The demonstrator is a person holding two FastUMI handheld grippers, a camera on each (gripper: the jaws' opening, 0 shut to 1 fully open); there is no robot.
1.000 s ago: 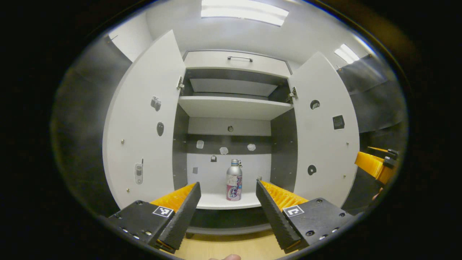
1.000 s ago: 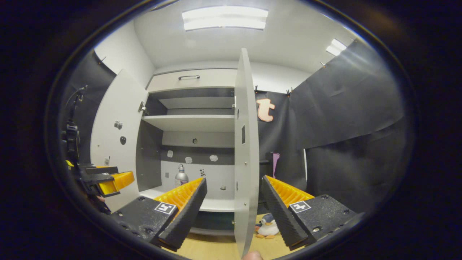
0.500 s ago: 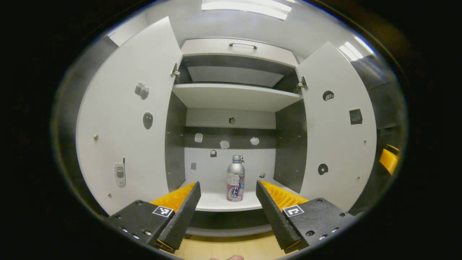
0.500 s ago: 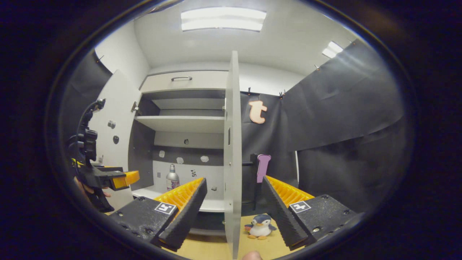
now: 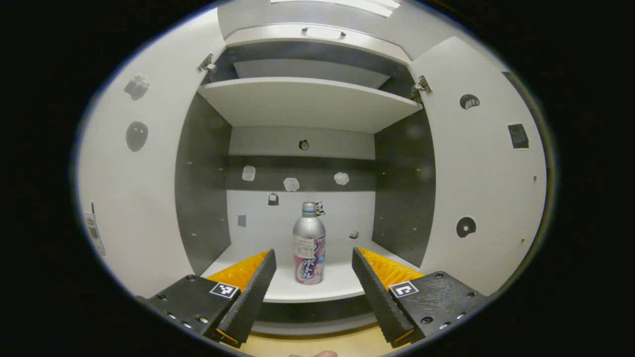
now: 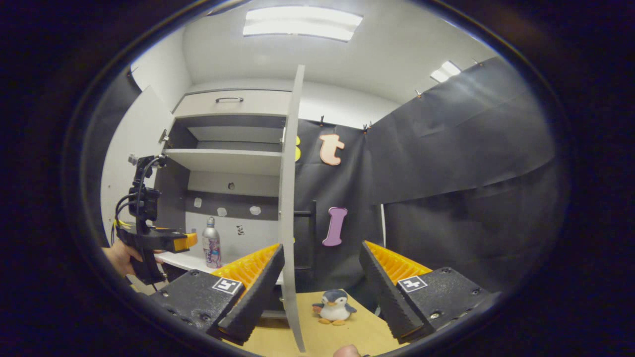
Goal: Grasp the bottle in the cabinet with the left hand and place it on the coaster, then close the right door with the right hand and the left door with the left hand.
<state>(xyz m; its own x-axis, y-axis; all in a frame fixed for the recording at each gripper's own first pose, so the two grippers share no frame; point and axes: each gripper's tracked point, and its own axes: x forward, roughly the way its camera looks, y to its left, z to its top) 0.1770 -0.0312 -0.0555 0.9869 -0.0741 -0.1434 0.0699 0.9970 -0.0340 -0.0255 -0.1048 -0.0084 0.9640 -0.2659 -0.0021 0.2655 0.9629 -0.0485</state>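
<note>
The left gripper view faces straight into the open cabinet point(image 5: 302, 104) from close by. The right gripper view stands farther back and to the right — edge-on to the right door point(image 6: 289, 198). Both share the cabinet's shelves — and the bottle point(image 5: 308, 244).

Ahead of the spread left gripper point(image 5: 313, 277), the lower cabinet shelf point(image 5: 342, 285) lies open between both swung-out doors, with only the bottle point(image 5: 308, 244) standing upright mid-shelf, free room on either side, while the right door point(image 6: 288, 198) stands edge-on just ahead of the right gripper point(image 6: 321, 282).
</note>
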